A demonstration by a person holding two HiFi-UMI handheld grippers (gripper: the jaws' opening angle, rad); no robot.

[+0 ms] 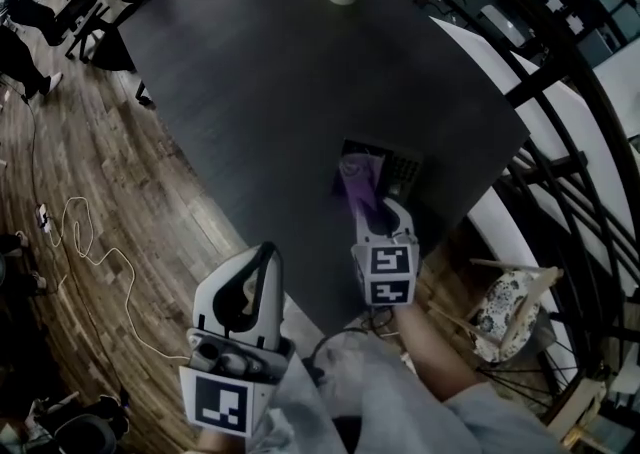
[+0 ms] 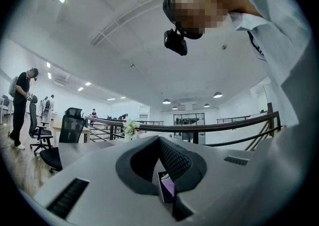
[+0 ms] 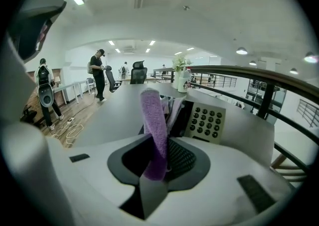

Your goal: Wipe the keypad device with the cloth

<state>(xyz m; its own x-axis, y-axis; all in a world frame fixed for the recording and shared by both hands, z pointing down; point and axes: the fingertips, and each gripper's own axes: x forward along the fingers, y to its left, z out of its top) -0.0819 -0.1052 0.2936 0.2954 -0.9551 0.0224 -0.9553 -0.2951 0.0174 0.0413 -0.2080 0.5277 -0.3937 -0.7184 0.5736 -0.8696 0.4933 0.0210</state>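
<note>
You wear pale long sleeves (image 1: 495, 420) and a small black head-mounted camera (image 2: 176, 42). Your white-shelled left gripper (image 1: 266, 250) and matching right gripper (image 1: 383, 210) have dark grey ribbed jaw pads (image 3: 182, 158) and narrow dark slotted vents (image 2: 70, 197). Each carries a cube of black-and-white square markers (image 1: 220, 404).

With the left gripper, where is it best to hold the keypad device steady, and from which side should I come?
Take the keypad device by its left edge, probably, coming low from the left. It lies flat on the table, and the right gripper holds the cloth over its middle, with the keys to the right.
</note>
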